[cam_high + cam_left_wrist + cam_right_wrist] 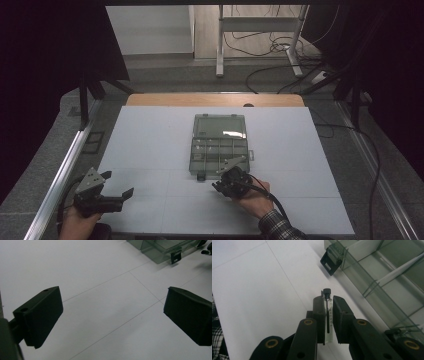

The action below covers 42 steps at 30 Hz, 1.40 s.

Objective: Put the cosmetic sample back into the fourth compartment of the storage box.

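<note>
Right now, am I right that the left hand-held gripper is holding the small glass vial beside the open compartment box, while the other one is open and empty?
Not quite: the right hand-held gripper holds the small glass vial, clamped between its jaws beside the open compartment box, as the right gripper view shows. The left hand-held gripper is the open, empty one, over the bare white table.

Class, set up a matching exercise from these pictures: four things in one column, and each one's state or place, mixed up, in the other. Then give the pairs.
Things:
1. left gripper
2. right gripper
3. vial
4. organiser box

States or places:
A. lid open, at the middle of the table
B. open, holding nothing
C. clamped between two black fingers, black cap outward
D. shut on something small, near the box's front edge

Pairs: 1-B, 2-D, 3-C, 4-A
</note>
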### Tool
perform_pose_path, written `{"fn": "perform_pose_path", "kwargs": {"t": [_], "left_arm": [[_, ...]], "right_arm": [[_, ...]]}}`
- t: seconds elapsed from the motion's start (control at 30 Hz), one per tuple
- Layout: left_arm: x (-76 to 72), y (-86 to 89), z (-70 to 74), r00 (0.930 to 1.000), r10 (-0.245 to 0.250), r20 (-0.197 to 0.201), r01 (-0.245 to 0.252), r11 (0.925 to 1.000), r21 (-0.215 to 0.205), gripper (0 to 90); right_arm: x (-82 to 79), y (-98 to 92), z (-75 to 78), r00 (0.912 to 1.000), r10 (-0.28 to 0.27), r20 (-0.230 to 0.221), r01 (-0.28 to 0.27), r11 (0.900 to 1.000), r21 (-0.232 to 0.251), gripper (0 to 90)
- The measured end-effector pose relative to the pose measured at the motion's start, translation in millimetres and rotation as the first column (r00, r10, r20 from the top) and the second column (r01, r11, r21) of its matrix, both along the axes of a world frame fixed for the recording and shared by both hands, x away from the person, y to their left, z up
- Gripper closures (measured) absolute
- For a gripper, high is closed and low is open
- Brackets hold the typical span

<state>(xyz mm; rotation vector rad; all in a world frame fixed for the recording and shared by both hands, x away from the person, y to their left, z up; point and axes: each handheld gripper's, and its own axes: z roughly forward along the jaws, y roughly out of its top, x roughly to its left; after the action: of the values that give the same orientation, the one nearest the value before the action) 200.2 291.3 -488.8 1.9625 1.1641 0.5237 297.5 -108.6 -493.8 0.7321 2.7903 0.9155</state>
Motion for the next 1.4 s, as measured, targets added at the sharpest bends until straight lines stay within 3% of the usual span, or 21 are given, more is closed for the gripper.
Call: {"fn": "perform_pose_path", "kwargs": {"t": [0.63, 1.4], "left_arm": [[0.2, -0.1, -0.1, 1.0000, 0.001, 0.000, -0.001, 1.0000, 0.005, 2.7], [0.4, 0.8, 0.0, 1.0000, 0.002, -0.003, -0.002, 1.0000, -0.001, 2.7]], "right_arm": [[9.9, -13.1, 18.5, 0.9987, -0.049, 0.017, 0.047, 0.995, 0.083, 80.1], [29.7, -22.5, 33.0, 0.9927, -0.105, 0.060, 0.097, 0.989, 0.113, 80.1]]}}
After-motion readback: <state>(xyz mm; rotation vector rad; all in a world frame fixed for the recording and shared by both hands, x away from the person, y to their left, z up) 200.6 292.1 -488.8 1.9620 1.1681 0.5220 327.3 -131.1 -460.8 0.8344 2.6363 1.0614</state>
